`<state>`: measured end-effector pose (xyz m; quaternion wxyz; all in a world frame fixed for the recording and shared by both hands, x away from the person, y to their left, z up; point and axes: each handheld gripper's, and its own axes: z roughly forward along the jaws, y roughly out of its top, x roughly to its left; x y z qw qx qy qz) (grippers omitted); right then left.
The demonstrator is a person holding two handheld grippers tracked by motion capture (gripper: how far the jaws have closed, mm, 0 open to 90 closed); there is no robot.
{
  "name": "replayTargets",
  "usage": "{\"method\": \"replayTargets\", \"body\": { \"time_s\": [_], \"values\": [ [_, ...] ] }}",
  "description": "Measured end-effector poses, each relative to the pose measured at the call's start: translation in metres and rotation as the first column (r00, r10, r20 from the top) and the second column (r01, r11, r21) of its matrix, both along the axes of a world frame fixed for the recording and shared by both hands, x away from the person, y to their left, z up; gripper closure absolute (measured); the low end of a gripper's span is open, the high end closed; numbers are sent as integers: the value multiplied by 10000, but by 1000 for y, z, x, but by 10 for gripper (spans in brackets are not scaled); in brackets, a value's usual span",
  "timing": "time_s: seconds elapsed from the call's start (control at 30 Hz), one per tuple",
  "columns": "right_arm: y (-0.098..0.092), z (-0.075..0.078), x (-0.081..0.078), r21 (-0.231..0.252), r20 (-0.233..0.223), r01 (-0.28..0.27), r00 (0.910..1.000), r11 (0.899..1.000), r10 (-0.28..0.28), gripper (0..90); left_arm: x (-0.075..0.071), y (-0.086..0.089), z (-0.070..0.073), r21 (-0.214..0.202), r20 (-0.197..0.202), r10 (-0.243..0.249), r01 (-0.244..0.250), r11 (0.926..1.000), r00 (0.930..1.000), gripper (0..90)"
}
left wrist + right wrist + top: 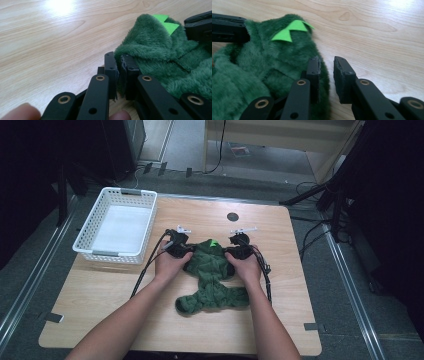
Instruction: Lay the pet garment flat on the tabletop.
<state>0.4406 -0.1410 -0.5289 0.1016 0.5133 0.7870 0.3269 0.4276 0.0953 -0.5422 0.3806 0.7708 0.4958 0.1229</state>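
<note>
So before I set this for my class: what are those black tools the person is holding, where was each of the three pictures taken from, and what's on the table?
A person holds a hand-held gripper in each hand: the left hand-held gripper and the right hand-held gripper, each with two black jaws. The high view looks down on the wooden table. The other two pictures come from cameras riding on each tool, looking along its jaws. On the table lie a fuzzy green garment with bright green felt spikes and an empty white basket. The left jaws pinch the garment's edge. The right jaws stand slightly apart at its other edge, with no fabric visibly between them.
</note>
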Motion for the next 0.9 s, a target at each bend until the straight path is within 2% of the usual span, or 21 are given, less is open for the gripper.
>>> {"method": "replayTargets", "body": {
  "time_s": [0.07, 0.13, 0.2, 0.27, 0.33, 0.37, 0.4, 0.43, 0.47, 0.53, 0.57, 0.63, 0.7, 0.77, 0.8, 0.83, 0.9],
  "values": [
    [-4, 0, 0, 0, -5, 108, 9999, 9999, -108, 746, -2, 0, 0, -162, 144, -33, 35, 9999, 9999, 812],
    [-6, 2, 0, -45, 109, 184, 9998, 9998, -183, 729, -6, 0, 2, -461, 498, -340, 363, 9983, 9982, 723],
    [-10, 6, -1, 559, 396, 267, 9988, 9981, -290, 705, -10, 2, 6, -628, 804, -775, 827, 9946, 9937, 665],
    [-13, 12, -2, 1564, 666, 264, 9971, 9873, -372, 675, -11, 3, 8, -712, 1045, -676, 752, 9946, 9922, 644],
    [-14, 15, -2, 2273, 705, 289, 9964, 9734, -460, 641, -9, 4, 7, -761, 956, -424, 498, 9959, 9945, 652],
    [-12, 14, -1, 2587, 566, 229, 9976, 9657, -389, 617, -8, 4, 6, -750, 855, -476, 540, 9957, 9952, 670],
    [-10, 13, 0, 2691, 439, 112, 9987, 9630, -239, 605, -8, 2, 5, -642, 806, -598, 651, 9958, 9950, 710],
    [-7, 10, 0, 2673, 254, -55, 9997, 9636, -13, 608, -9, 0, 4, -439, 826, -781, 820, 9957, 9935, 747],
    [-2, 6, -1, 2353, 123, -173, 9998, 9718, 148, 620, -10, -3, 2, -175, 888, -972, 991, 9949, 9913, 781],
    [6, 0, -4, 1183, 206, -344, 9993, 9924, 321, 672, -14, -7, 1, 466, 908, -1525, 1487, 9878, 9841, 871],
    [8, -4, -5, 747, 325, -290, 9991, 9968, 266, 709, -15, -8, 1, 655, 964, -1589, 1530, 9860, 9826, 895],
    [3, -6, -5, 620, 578, 29, 9983, 9981, -65, 812, -18, -8, 0, 1113, 1018, -1793, 1679, 9795, 9785, 900],
    [-2, -7, -5, 401, 825, 421, 9956, 9983, -453, 846, -18, -7, -1, 1463, 1044, -1798, 1638, 9756, 9781, 900],
    [-6, -8, -2, 556, 805, 500, 9953, 9972, -544, 845, -16, -3, 1, 1138, 936, -1567, 1458, 9827, 9832, 900],
    [-6, -7, -2, 577, 776, 428, 9959, 9974, -472, 834, -16, 0, 2, 847, 984, -1376, 1295, 9880, 9856, 871],
    [-6, -7, -2, 618, 833, 352, 9957, 9975, -403, 812, -14, 4, 3, 352, 935, -1191, 1163, 9926, 9885, 824],
    [-8, -3, -3, 965, 1155, 63, 9932, 9953, -175, 764, -10, 13, 6, -820, 824, -549, 616, 9947, 9951, 705]
  ]
}}
